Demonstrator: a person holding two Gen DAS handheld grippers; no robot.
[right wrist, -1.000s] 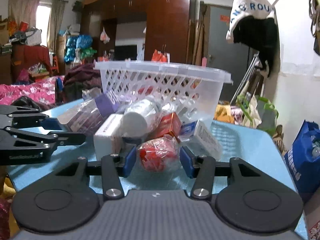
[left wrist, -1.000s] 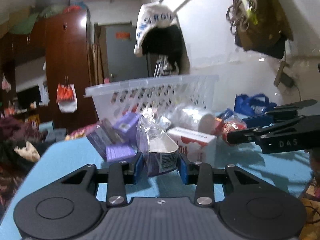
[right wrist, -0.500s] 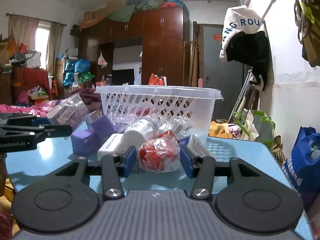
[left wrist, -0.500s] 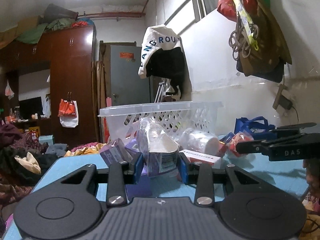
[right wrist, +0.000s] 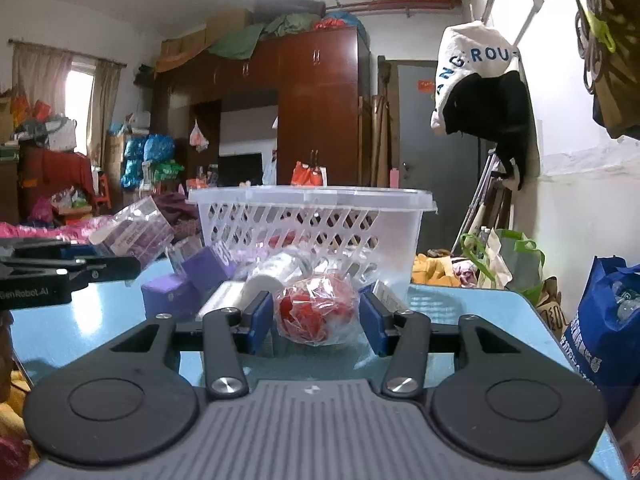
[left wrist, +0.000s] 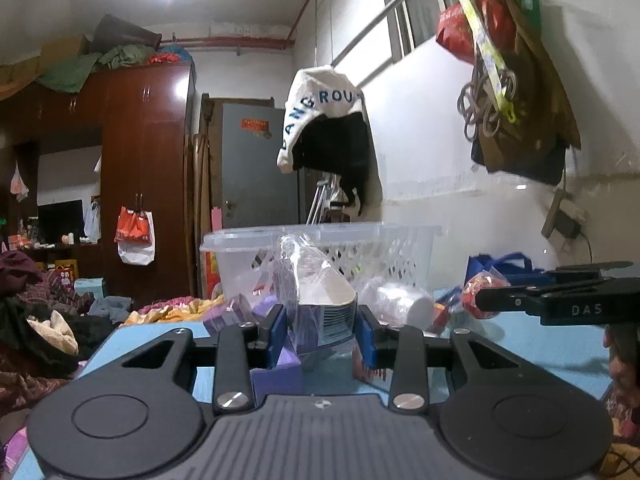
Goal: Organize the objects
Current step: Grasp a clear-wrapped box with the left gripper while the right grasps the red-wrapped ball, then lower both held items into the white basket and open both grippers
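Note:
My left gripper [left wrist: 322, 334] is shut on a plastic-wrapped purple and white box [left wrist: 320, 300], held above the blue table [left wrist: 520, 344]. My right gripper [right wrist: 316, 322] is shut on a clear bag of red pieces [right wrist: 316, 312], held just above the table [right wrist: 460, 308]. A white plastic basket [right wrist: 312, 216] stands behind the pile; it also shows in the left wrist view [left wrist: 384, 244]. In the right wrist view the left gripper [right wrist: 72, 272] holds its wrapped box [right wrist: 132, 232] at the left.
Purple boxes [right wrist: 176, 292], a white roll [right wrist: 276, 272] and a white carton [right wrist: 224, 300] lie in front of the basket. A blue bag [right wrist: 604, 312] stands to the right of the table. A wall with hanging bags [left wrist: 520, 80] is at the right.
Both grippers have lifted with their loads: the wrapped box and the red bag have come up off the pile, and the views have tilted up toward the room.

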